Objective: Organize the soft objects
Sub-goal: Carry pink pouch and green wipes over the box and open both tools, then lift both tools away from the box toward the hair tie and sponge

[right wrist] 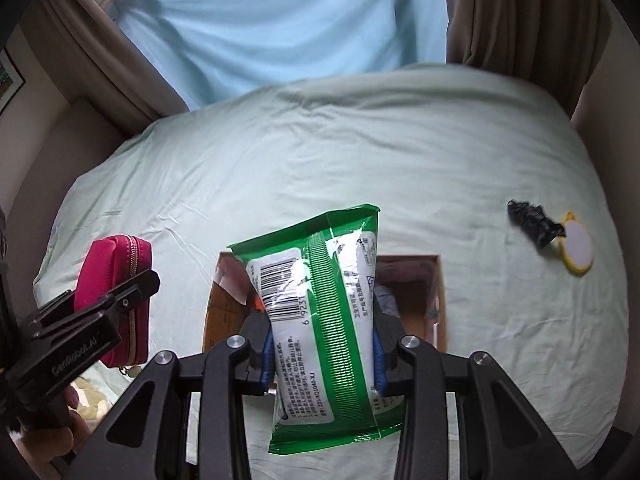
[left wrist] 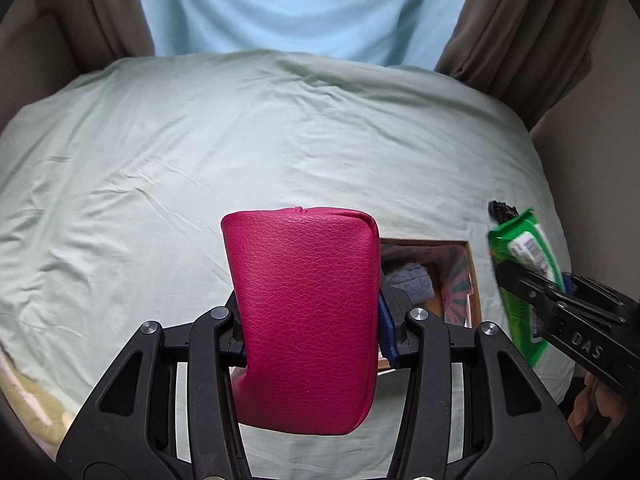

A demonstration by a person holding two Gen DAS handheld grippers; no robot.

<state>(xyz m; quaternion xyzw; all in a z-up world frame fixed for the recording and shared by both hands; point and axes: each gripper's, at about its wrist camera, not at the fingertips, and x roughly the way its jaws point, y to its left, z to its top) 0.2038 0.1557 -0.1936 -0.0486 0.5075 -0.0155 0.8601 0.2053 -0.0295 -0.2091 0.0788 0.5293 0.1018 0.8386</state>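
In the left wrist view, the left gripper [left wrist: 310,320] has its fingers clamped on a pink zip pouch [left wrist: 306,320], which stands upright between them and fills the middle of the picture, held above the bed [left wrist: 200,140]. The bed is covered by a pale green sheet with light creases. Behind the pouch and just to its right, an open cardboard box [left wrist: 474,280] sits on the sheet, with a grey-blue soft item [left wrist: 412,282] lying inside it. At the right edge, the right gripper [left wrist: 520,280] comes in from the side, its fingers closed on a green wipes pack [left wrist: 520,272]. A black fuzzy item [left wrist: 502,210] shows just past the top of that pack. Brown curtains [left wrist: 516,20] hang on both sides of a light blue cloth [left wrist: 304,4] at the head of the bed.

In the right wrist view, the right gripper [right wrist: 324,352] grips the green wipes pack [right wrist: 324,320] across its middle; the pack stands on end, tilted slightly, with a barcode facing the camera. It is held above the cardboard box [right wrist: 438,292], whose opening shows on either side of it. At the left, the left gripper [right wrist: 132,292] holds the pink zip pouch [right wrist: 120,276], zipper side toward the camera, beside the box and above the sheet. To the right, well apart from the box, the black fuzzy item [right wrist: 534,222] lies on the bed [right wrist: 360,152], touching a yellow-rimmed round object [right wrist: 578,250].
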